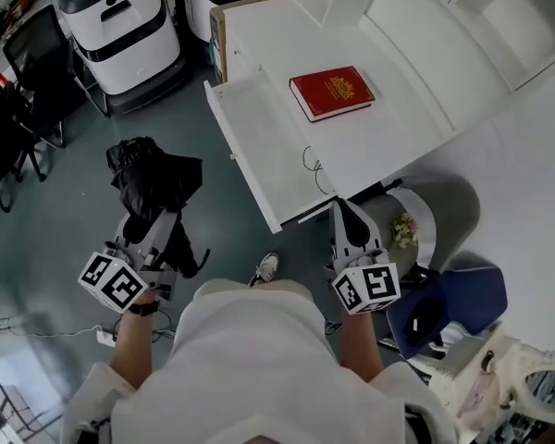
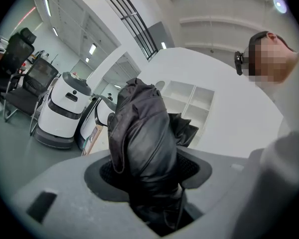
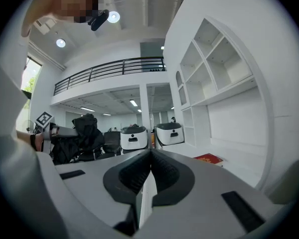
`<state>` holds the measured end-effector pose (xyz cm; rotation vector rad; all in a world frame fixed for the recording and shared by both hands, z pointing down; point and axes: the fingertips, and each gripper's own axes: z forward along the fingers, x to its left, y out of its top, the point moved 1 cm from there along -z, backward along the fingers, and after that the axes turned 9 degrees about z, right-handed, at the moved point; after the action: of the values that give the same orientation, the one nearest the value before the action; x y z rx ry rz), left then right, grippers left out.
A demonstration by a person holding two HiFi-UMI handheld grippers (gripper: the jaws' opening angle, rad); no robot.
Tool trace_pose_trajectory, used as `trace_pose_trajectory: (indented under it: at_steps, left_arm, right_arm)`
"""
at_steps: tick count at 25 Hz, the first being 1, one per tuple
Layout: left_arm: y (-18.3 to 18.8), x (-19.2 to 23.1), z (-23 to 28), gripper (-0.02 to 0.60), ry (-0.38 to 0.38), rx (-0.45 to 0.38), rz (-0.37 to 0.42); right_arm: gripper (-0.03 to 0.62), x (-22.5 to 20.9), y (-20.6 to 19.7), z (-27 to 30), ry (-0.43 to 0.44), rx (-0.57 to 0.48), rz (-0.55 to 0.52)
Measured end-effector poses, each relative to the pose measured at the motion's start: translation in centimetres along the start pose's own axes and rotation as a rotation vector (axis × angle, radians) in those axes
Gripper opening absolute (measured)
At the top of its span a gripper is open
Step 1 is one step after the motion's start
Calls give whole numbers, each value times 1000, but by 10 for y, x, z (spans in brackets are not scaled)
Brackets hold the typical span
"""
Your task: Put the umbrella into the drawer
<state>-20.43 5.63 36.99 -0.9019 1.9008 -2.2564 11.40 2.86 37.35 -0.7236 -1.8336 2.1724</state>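
The left tool [image 1: 151, 222] is clamped on the black umbrella [image 1: 154, 172], beyond the open drawer [image 1: 259, 151] jutting from the counter's [image 1: 398, 109] edge. The right tool [image 1: 344, 209] has its jaws together, empty.

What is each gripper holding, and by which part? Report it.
The left gripper is shut on the black umbrella, clamped around its bundled fabric, with most of it sticking out past the jaws. The right gripper is shut and holds nothing.
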Motion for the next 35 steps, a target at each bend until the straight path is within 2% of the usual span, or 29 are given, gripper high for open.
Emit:
trace_pose_trajectory:
  at_steps: [4, 8, 11, 16, 21, 27, 30, 35]
  left_arm:
    - [-10, 3, 31, 258, 57, 2, -58]
    - [-14, 7, 39, 258, 87, 28, -80]
    - [-18, 20, 56, 258, 77, 49, -97]
    - [-28, 42, 106, 258, 7, 117, -169]
    - [-31, 47, 147, 258, -73, 154, -178]
    - [-62, 48, 194, 259, -142, 246, -234]
    - [-83, 46, 219, 259, -158, 297, -265]
    - [-120, 52, 263, 258, -139, 350, -372]
  right_arm:
    - [0, -15, 10, 43, 90, 22, -13]
    - [0, -10, 0, 64, 122, 63, 26]
    - [0, -11, -4, 83, 127, 85, 21]
    - [0, -23, 5, 101, 51, 84, 30]
    - [0, -30, 8, 108, -10, 89, 20]
    - [0, -37, 3, 102, -95, 104, 28]
    - [0, -43, 0, 94, -133, 128, 29]
    - [0, -61, -7, 83, -197, 161, 33]
